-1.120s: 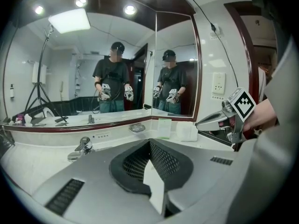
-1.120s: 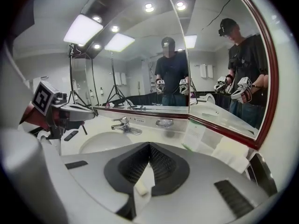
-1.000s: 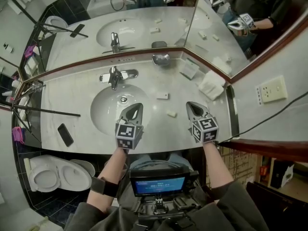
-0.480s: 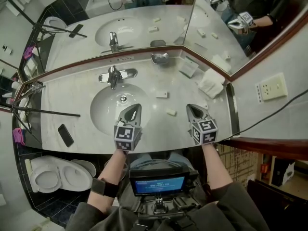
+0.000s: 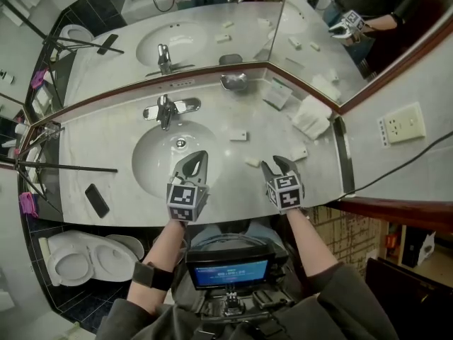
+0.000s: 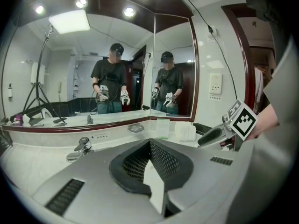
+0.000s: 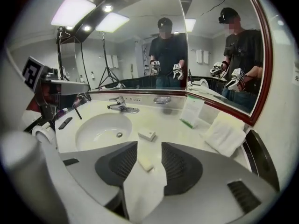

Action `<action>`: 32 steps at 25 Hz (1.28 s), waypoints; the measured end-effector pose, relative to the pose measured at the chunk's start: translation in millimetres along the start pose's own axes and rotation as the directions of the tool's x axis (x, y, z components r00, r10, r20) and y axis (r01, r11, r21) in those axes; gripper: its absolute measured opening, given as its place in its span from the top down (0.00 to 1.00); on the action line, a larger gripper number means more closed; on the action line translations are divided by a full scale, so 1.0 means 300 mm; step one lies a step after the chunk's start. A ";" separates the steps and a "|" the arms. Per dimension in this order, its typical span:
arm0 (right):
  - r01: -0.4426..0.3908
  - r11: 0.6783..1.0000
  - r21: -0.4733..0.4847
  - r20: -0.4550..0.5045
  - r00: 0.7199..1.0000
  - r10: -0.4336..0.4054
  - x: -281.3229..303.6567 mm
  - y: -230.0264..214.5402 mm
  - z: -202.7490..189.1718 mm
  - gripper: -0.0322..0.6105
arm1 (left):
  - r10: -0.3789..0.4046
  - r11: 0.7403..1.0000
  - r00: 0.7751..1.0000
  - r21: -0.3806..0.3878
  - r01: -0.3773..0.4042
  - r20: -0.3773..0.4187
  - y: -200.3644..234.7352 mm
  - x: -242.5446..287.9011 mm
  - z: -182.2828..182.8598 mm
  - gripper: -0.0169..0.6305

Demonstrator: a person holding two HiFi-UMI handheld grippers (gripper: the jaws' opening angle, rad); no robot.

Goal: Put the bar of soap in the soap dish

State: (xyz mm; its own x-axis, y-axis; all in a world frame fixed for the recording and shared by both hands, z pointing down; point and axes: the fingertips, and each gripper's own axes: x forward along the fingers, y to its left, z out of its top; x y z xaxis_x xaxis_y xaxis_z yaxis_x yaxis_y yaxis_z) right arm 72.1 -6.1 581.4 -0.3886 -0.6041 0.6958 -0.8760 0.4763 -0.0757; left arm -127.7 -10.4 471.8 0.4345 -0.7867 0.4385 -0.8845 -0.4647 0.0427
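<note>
2 tools in view, 1 per hand. L tool (image 5: 202,156): jaws fully together, nothing in them, held over the front rim of the basin (image 5: 152,163). R tool (image 5: 274,163): jaws part open & have just been opening. The bar of soap (image 5: 252,162) shows btwn them in the right gripper view, but the pads aren't pressing it. It lies flat & loose on the worktop (image 5: 99,144), just R of the basin; in the head view it sits by the tool's L jaw tip. Soap: 1 bar, pale cream. Soap dish (image 5: 234,81): 1, metal-looking, at the back of the worktop below the corner where the 2 mirror panels (image 5: 212,44) meet, well apart from the soap. Btwn soap & dish: 1 small white box (image 5: 238,135). Just R of the R tool: 1 more small pale block (image 5: 299,153), can't tell what. Rest of worktop: 1 tap (image 5: 168,109) behind the 1 basin, 1 card w/ green edge (image 5: 278,94) near the dish, 1 folded white towel (image 5: 311,117) at far R, 1 dark phone (image 5: 96,199) at front L. R wall: 1 double socket (image 5: 405,122). Below L: 1 toilet (image 5: 71,257).
</note>
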 end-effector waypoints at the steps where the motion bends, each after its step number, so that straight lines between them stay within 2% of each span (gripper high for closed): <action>1: 0.006 1.000 -0.001 -0.026 1.000 -0.006 0.023 0.013 -0.026 0.63 | -0.004 1.000 1.000 0.004 0.004 -0.004 0.001 0.002 -0.002 0.97; 5: 0.044 0.998 0.055 -0.116 0.993 -0.037 0.106 0.071 -0.089 0.39 | -0.023 1.000 1.000 0.020 0.023 -0.017 0.002 0.009 -0.011 0.97; 7: 0.088 0.993 0.080 -0.146 0.986 -0.075 0.136 0.079 -0.096 0.30 | -0.033 0.999 0.999 0.025 0.033 -0.022 0.000 0.013 -0.013 0.97; 8: 0.114 0.990 0.085 -0.159 0.982 -0.100 0.151 0.077 -0.102 0.29 | -0.038 0.999 0.999 0.027 0.038 -0.026 -0.001 0.014 -0.015 0.97; 12: 0.197 0.972 0.125 -0.199 0.965 -0.170 0.220 0.075 -0.128 0.29 | -0.059 0.997 0.997 0.044 0.061 -0.045 -0.003 0.020 -0.031 0.97; 18: 0.315 0.914 0.257 -0.282 0.929 -0.240 0.302 0.070 -0.219 0.26 | -0.089 0.993 0.992 0.069 0.095 -0.087 0.014 0.029 -0.079 0.97; 23: 0.345 0.884 0.315 -0.289 0.922 -0.257 0.340 0.059 -0.227 0.26 | -0.093 0.992 0.989 0.072 0.101 -0.112 0.029 0.039 -0.114 0.97; 26: 0.345 0.881 0.325 -0.305 0.920 -0.248 0.359 0.056 -0.243 0.27 | -0.095 0.992 0.988 0.071 0.104 -0.124 0.027 0.042 -0.130 0.97; 32: 0.344 0.877 0.336 -0.318 0.918 -0.239 0.382 0.038 -0.259 0.35 | -0.094 0.993 0.985 0.063 0.104 -0.143 0.022 0.053 -0.153 0.97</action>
State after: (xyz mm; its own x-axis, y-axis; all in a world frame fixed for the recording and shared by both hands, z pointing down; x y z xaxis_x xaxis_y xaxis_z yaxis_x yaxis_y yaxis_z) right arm 39.7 -20.2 715.7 -0.0569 -0.4649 0.8836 -0.9978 -0.0048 -0.0668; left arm -134.3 -7.4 520.2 0.4873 -0.6734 0.5559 -0.8220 -0.5686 0.0317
